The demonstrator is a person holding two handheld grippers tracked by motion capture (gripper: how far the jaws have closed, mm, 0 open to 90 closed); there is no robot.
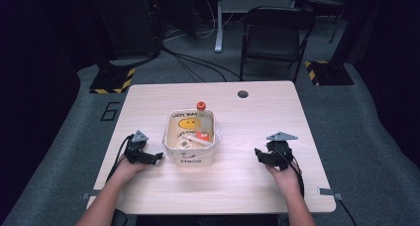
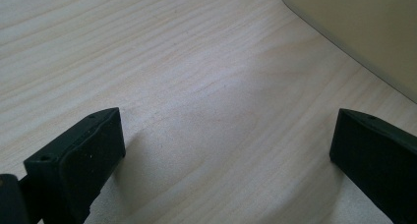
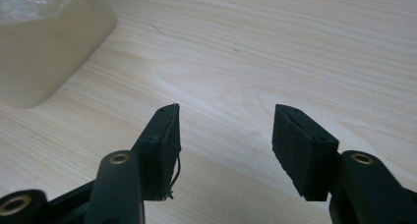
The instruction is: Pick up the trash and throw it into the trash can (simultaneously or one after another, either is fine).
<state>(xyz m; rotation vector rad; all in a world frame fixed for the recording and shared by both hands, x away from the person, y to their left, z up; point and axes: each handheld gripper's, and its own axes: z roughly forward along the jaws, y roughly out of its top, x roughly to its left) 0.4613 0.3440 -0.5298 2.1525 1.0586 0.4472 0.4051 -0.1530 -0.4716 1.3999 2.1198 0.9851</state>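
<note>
High view first: a cream tub (image 1: 190,154) with a smiley face printed inside sits near the middle of the pale wooden surface (image 1: 247,181), and it holds a clear bottle with a red cap (image 1: 201,118) leaning against the far wall, plus what looks like a white packet or two that I can't make out clearly. The left gripper (image 1: 157,157) rests on the surface just beside the tub's left wall, pointing toward it. The right gripper (image 1: 258,154) lies well apart from the tub on the other side, also pointing inward.

From the left gripper view, its jaws stand spread wide with nothing between them, the tub's wall (image 2: 364,32) rising just ahead to the right. From the right gripper view, those jaws are parted too and empty, the tub (image 3: 44,57) off at the upper left.

I'd judge this as the very start of emptying the tub: nothing lifted yet. The next move probably calls for one gripper rising over the rim and coming down around the bottle's neck, while the other steadies the tub so it doesn't slide.
</note>
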